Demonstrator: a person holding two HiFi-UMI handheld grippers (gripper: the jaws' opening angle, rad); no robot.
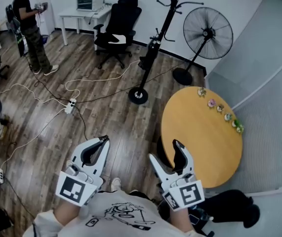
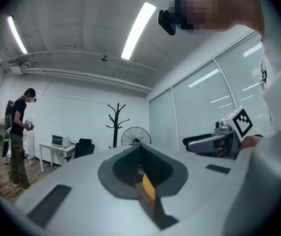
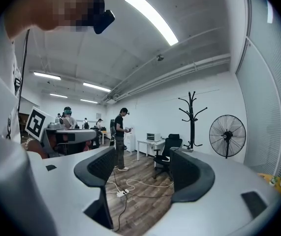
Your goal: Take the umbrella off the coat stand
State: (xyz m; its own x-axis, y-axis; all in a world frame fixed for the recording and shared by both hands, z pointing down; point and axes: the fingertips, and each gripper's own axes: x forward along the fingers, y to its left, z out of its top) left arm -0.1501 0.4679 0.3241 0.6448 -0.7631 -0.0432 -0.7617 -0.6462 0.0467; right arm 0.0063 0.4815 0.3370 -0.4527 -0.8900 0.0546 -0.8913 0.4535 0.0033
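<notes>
The black coat stand (image 1: pixel 166 21) rises from its round base on the wood floor at the back of the head view. A dark folded umbrella (image 1: pixel 150 52) hangs low against the pole. Both grippers are held near my body, far from the stand. My left gripper (image 1: pixel 103 140) has its jaws closed together with nothing in them; in the left gripper view the left gripper (image 2: pixel 140 149) points toward the stand (image 2: pixel 115 124). My right gripper (image 1: pixel 163 151) stands open and empty beside the table; in its own view the right gripper (image 3: pixel 142 168) frames bare floor, with the stand (image 3: pixel 192 119) to the right.
A round wooden table (image 1: pixel 200 132) with small toys (image 1: pixel 220 107) on its far edge is at the right. A pedestal fan (image 1: pixel 207 33) stands beside the coat stand. An office chair (image 1: pixel 118 23), a white desk (image 1: pixel 84 14), floor cables with a power strip (image 1: pixel 70 105) and a standing person (image 1: pixel 29 28) are at the left.
</notes>
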